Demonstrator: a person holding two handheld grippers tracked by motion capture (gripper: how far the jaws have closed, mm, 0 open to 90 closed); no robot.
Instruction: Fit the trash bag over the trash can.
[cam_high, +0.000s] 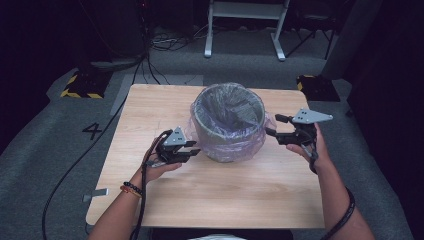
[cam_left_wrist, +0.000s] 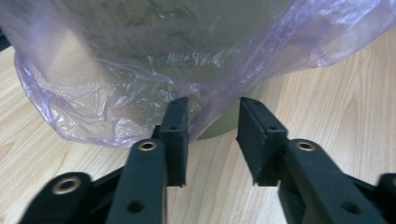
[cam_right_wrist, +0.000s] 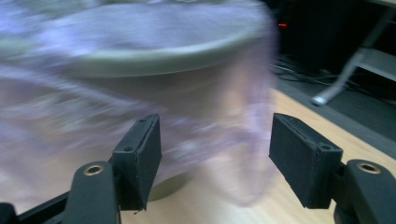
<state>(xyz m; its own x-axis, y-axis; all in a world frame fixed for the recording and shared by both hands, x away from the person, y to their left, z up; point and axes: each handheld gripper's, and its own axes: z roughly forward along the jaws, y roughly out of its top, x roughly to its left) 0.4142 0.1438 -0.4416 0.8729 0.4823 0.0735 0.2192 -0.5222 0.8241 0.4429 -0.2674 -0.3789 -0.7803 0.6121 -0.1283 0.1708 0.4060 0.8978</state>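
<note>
Working the thin purple plastic liner (cam_high: 227, 145) on the grey round bin (cam_high: 227, 117), both grippers flanked it, at nine and three o'clock. Left gripper (cam_left_wrist: 212, 121) and right gripper (cam_right_wrist: 215, 144) had jaws apart, gripping nothing. Next probably meant pinching the loose overhang.

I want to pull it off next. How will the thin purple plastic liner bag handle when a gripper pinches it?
The thin purple plastic liner bag looks floppy: it hangs in crinkled folds over the round grey bin, so it would probably bunch up rather than hold shape. It is see-through film, likely very light, perhaps slippery and easy to tear.
</note>
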